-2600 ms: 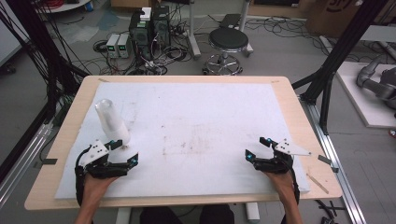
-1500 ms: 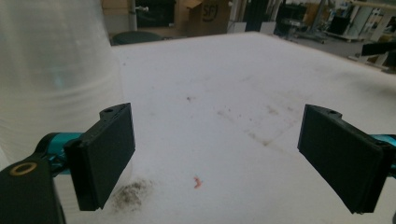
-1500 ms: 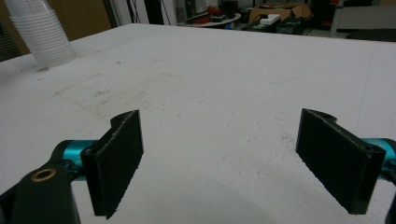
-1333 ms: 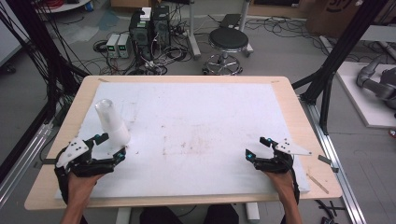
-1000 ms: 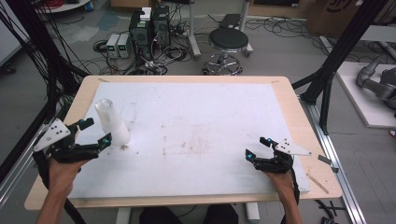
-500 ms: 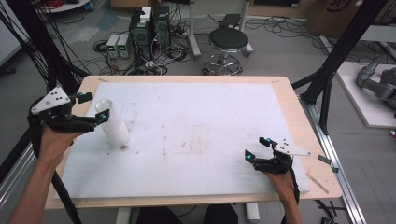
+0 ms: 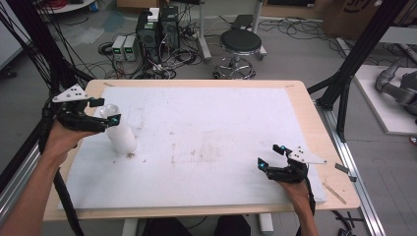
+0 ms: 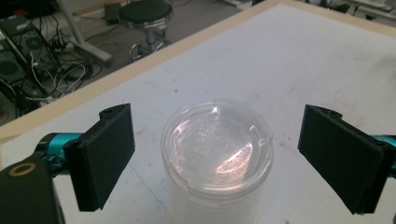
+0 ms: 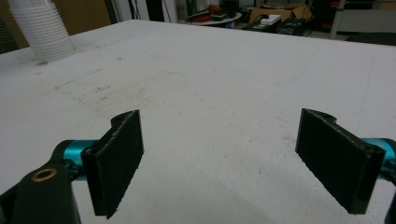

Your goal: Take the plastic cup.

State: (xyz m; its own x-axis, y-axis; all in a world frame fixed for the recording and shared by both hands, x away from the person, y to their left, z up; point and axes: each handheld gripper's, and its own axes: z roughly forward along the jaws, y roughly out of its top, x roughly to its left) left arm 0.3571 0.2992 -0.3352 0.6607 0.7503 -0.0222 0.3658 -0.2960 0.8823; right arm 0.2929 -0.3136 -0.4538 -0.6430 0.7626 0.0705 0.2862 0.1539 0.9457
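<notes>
Cup stack [image 8: 217, 158] looks light, thin, crushable and tippy, so left gripper [image 8: 233, 156], jaws spread either side of its top, should pinch gently just below the rim; right gripper [image 9: 233, 161] spread, empty.

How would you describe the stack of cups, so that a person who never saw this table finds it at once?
Look at the white sheet covering the table, near its left edge. There the stack of cups stands, between the open jaws of the left gripper. It is translucent white, ribbed and tall.
</notes>
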